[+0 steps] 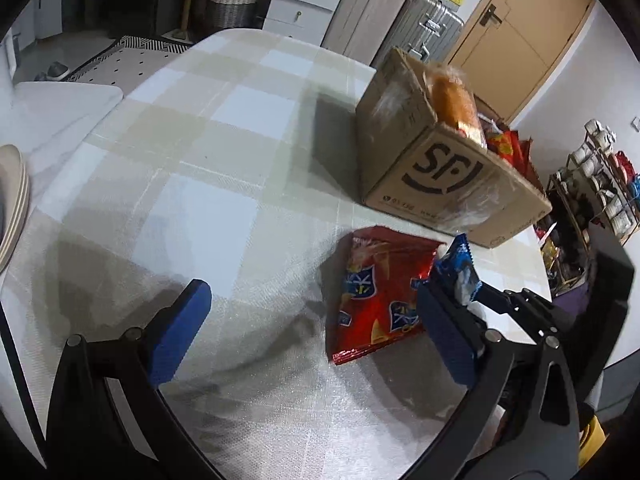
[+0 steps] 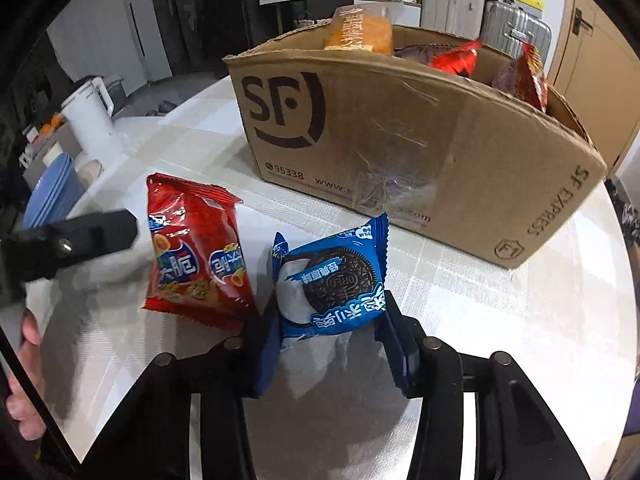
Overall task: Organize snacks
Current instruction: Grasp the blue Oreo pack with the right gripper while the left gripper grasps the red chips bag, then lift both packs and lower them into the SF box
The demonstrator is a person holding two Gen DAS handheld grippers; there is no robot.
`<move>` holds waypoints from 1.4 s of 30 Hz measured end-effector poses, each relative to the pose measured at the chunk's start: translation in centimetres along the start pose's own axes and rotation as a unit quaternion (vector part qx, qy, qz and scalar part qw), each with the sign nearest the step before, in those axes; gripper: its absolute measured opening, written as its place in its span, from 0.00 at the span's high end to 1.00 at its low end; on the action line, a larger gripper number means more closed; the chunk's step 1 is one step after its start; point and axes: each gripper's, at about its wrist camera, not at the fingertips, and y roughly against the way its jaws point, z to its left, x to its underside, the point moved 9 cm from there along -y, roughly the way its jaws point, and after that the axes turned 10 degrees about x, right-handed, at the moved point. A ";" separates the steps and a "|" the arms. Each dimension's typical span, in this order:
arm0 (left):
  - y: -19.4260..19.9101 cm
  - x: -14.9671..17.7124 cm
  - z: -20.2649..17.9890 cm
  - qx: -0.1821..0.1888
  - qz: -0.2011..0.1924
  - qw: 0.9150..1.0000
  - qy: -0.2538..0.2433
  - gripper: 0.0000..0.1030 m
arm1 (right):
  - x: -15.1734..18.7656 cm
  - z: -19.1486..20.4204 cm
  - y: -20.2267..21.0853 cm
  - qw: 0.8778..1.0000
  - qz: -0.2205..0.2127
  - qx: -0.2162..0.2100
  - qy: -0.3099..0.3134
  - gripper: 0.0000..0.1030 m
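Note:
A red snack packet (image 1: 380,292) (image 2: 196,252) lies on the checked tablecloth in front of the cardboard SF box (image 1: 440,168) (image 2: 400,140). The box holds an orange bread packet (image 2: 360,34) and several red packets. My left gripper (image 1: 316,316) is open wide just above the cloth, with the red packet's left part inside its right finger (image 1: 444,328). My right gripper (image 2: 332,320) is shut on a blue Oreo packet (image 2: 336,280) (image 1: 456,264), which stands tilted beside the red one, its blue pads pressing both sides.
Beige plates (image 1: 12,200) sit at the table's left edge; blue plates (image 2: 48,196) and a white kettle (image 2: 96,120) stand on a side surface. A rack of cups (image 1: 600,180) is past the table's right edge. A person's hand (image 2: 28,332) shows at far left.

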 end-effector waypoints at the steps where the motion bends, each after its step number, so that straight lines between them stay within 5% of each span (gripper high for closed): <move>1: -0.1 0.1 -0.1 -0.001 0.002 1.000 -0.003 0.01 | 0.1 -0.2 0.2 1.000 0.000 -0.004 -0.006 0.56; 16: -3.5 0.1 -3.5 -0.018 0.001 0.999 -0.042 0.03 | 6.2 -3.5 6.1 0.994 -0.027 -0.040 -0.093 0.56; 19: -4.5 0.4 -3.9 -0.046 0.014 0.997 -0.058 0.04 | 6.5 -4.0 6.3 0.993 -0.026 -0.046 -0.103 0.56; 22: -5.3 0.8 -3.9 -0.038 0.024 0.998 -0.054 0.26 | 6.6 -3.7 6.5 0.994 -0.028 -0.047 -0.099 0.56; 23: -5.3 0.8 -4.1 -0.028 0.026 0.998 -0.057 0.47 | 6.6 -3.6 6.7 0.994 -0.030 -0.048 -0.095 0.56; 26: -4.9 0.8 -3.9 -0.011 0.028 0.998 -0.046 0.58 | 6.4 -3.1 6.7 0.994 -0.034 -0.047 -0.091 0.56; 34: -1.9 0.7 -2.9 0.013 0.012 0.999 -0.040 0.61 | 5.9 -2.5 7.2 0.992 -0.047 -0.053 -0.101 0.56; 42: 4.0 1.3 -6.1 0.062 -0.022 0.995 -0.078 0.61 | 3.9 -2.5 10.6 0.983 -0.089 -0.087 -0.134 0.56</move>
